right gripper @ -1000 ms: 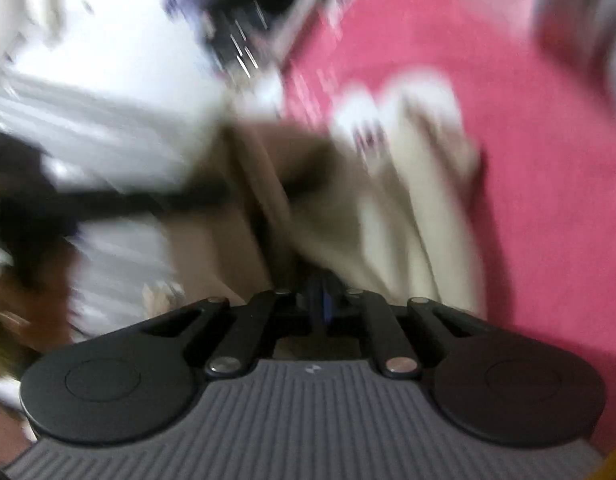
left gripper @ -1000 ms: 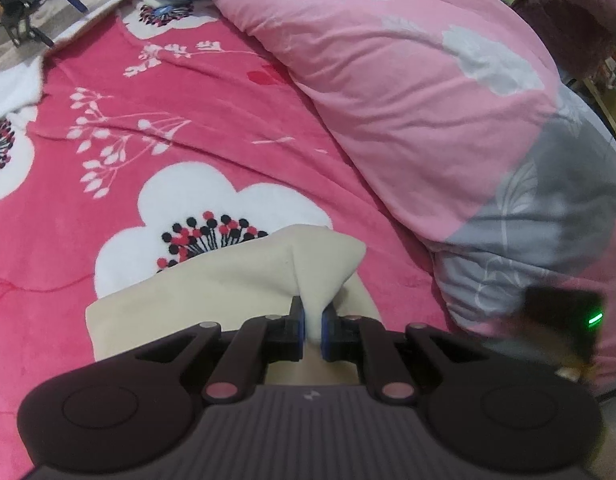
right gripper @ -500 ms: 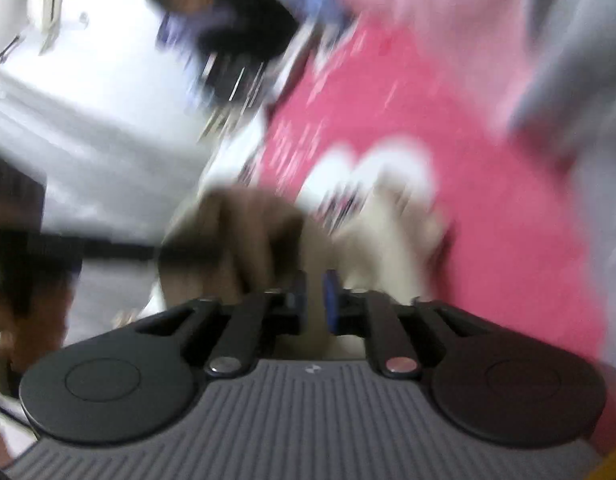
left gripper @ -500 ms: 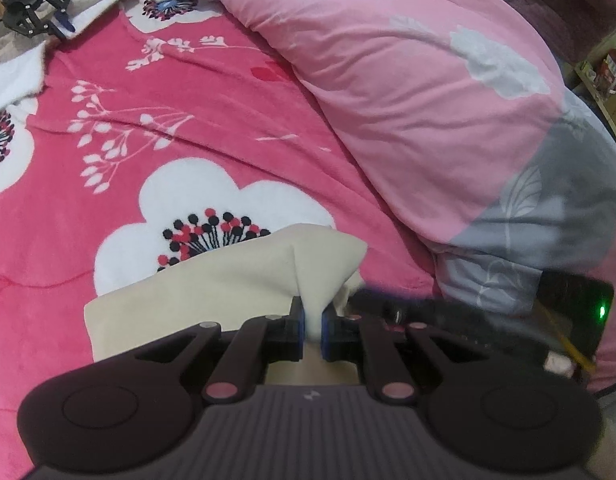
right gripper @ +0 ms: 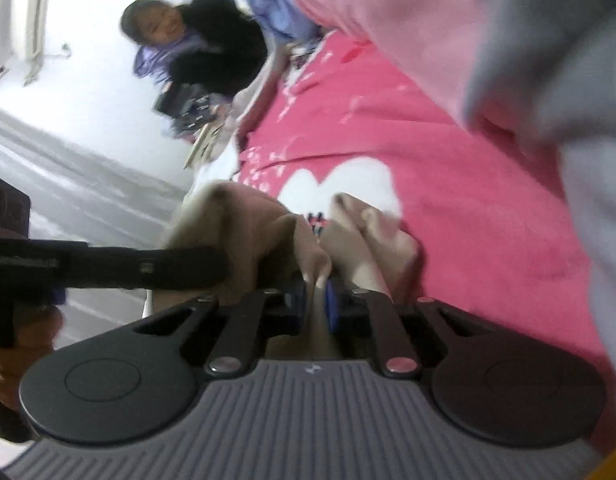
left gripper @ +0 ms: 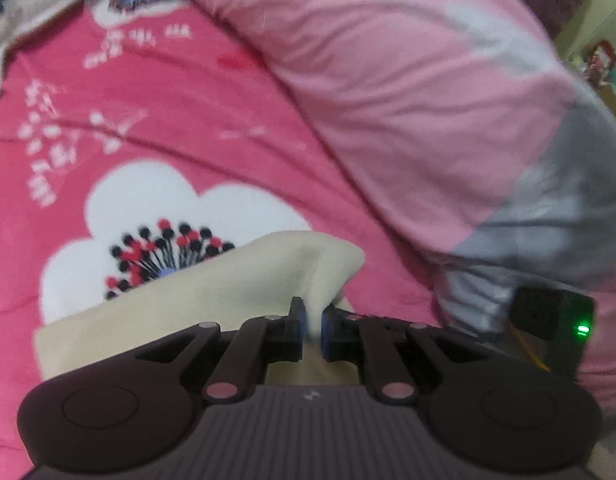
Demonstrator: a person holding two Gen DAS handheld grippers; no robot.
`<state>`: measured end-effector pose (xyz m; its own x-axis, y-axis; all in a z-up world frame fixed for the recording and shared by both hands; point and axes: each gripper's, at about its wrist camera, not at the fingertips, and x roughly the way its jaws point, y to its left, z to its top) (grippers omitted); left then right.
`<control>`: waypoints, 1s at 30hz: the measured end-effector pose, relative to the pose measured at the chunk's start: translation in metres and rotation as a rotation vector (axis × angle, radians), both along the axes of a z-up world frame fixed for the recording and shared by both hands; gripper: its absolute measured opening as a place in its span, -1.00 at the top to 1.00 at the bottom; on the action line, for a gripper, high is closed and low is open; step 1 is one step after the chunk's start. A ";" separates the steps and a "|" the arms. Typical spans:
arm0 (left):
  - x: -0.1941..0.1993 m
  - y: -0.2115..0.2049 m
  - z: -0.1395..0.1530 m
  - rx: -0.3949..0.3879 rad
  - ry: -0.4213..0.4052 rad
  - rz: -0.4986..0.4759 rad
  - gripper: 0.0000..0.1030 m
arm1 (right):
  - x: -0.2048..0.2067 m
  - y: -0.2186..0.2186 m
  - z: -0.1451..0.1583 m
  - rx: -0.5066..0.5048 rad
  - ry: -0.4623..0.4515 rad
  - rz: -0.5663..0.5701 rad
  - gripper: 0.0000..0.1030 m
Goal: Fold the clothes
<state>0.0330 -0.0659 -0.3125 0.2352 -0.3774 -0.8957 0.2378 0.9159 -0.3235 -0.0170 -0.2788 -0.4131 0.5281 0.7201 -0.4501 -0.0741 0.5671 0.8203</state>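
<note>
A cream-coloured garment (left gripper: pixel 212 292) lies on the pink flowered blanket (left gripper: pixel 156 128). My left gripper (left gripper: pixel 313 322) is shut on a raised fold of it near its right corner. In the right wrist view the same garment (right gripper: pixel 268 236) is bunched and lifted, and my right gripper (right gripper: pixel 317 300) is shut on an edge of it. The right view is rolled sideways. The left gripper's dark body (right gripper: pixel 108 268) reaches in from the left, against the cloth.
A thick pink and grey duvet (left gripper: pixel 408 92) is heaped along the right of the bed. A black device with a green light (left gripper: pixel 556 316) lies by it. A person (right gripper: pixel 168 36) sits at the bed's far end beside blue cloth (right gripper: pixel 268 4).
My right gripper has swung and rolled, its view turning from the garment toward the far end of the bed. My left gripper has kept its hold and shifted slightly.
</note>
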 end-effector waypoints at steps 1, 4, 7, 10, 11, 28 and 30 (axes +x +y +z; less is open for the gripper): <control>0.003 0.000 -0.009 -0.012 0.025 0.015 0.78 | 0.003 0.002 -0.004 0.010 0.016 -0.018 0.80; 0.010 0.002 -0.024 -0.041 0.079 0.039 0.78 | 0.014 0.006 -0.012 0.025 0.062 -0.034 0.81; 0.014 0.004 -0.017 -0.062 0.093 0.019 0.48 | 0.014 0.006 -0.004 -0.016 0.059 -0.029 0.75; 0.016 0.006 0.000 -0.121 0.079 0.016 0.22 | 0.007 0.007 0.016 -0.132 0.018 -0.067 0.58; 0.017 0.007 0.005 -0.141 0.072 0.016 0.21 | 0.002 0.003 0.024 -0.183 0.005 -0.098 0.54; 0.000 0.061 0.038 -0.241 -0.015 0.134 0.06 | -0.073 0.051 0.123 -0.644 -0.193 0.064 0.54; -0.016 0.091 0.043 -0.240 -0.010 0.169 0.06 | -0.064 0.073 0.108 -0.700 -0.195 0.126 0.59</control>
<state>0.0169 0.0254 -0.2693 0.3210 -0.5330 -0.7828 0.0921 0.8402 -0.5343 -0.0814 -0.2055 -0.3055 0.5776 0.3594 -0.7330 -0.2805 0.9306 0.2352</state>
